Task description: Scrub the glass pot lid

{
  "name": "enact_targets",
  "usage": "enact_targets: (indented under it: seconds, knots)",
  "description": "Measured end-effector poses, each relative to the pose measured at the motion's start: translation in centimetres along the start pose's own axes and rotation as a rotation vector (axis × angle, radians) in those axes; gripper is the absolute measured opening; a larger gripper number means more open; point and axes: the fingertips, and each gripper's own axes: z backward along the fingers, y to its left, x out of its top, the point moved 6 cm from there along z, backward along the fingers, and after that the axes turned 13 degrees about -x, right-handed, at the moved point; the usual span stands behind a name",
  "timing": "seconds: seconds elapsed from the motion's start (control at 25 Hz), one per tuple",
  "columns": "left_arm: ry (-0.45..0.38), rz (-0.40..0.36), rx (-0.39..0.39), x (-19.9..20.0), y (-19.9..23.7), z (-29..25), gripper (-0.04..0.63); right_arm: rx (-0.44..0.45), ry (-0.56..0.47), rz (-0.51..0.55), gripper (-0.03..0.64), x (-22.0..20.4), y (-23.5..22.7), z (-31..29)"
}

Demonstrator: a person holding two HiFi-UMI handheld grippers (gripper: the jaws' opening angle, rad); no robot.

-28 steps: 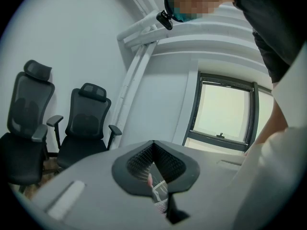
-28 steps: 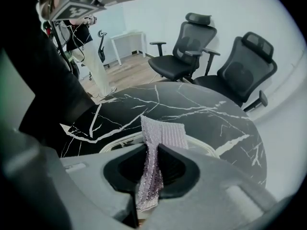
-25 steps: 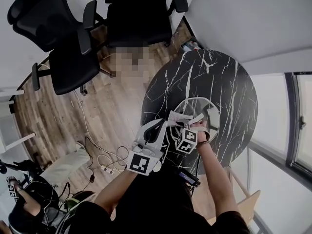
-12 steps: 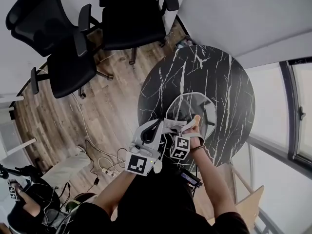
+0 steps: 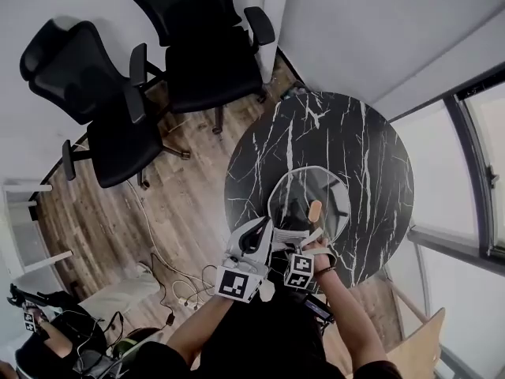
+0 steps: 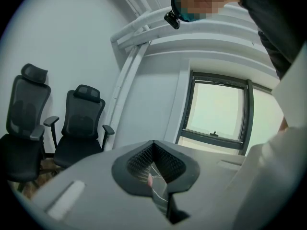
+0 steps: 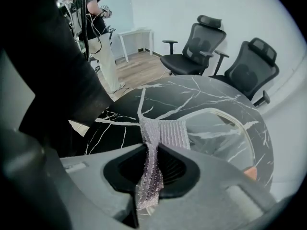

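Observation:
The glass pot lid point(image 5: 304, 192) is on the round black marble table point(image 5: 355, 148), its tan knob point(image 5: 315, 209) showing. My left gripper point(image 5: 271, 227) is at the lid's near-left rim, and its jaws are shut on a thin glassy edge point(image 6: 158, 186) that looks like that rim. My right gripper point(image 5: 309, 243) sits just right of it, shut on a silvery mesh scrub cloth point(image 7: 163, 133). The cloth hangs out of the jaws toward the lid's rim point(image 7: 225, 116). The knob point(image 7: 249, 173) shows at the lower right of the right gripper view.
Two black office chairs point(image 5: 189, 46) stand on the wood floor beyond the table. Cables point(image 5: 170, 279) lie on the floor at the left. A window point(image 5: 473, 156) runs along the right. Another person point(image 7: 91, 23) stands by a white desk.
The head camera has swung, so the table and chairs sit differently in view. Both grippers stay at the lid's near rim, now lower in the picture. The knob has come into sight.

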Motion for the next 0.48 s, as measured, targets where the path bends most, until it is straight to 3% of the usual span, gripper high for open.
enact_targets:
  seconds: [0.12,0.48]
  knots:
    - [-0.007,0.008,0.002,0.1,-0.8,-0.4,0.002,-0.004,-0.002,-0.051,0.063,-0.9,0.6,0.4]
    - [-0.017,-0.003,0.0,1.3,-3.2,-0.9,0.002,0.102,-0.013,-0.222,0.063,-2.3,1.3,0.9]
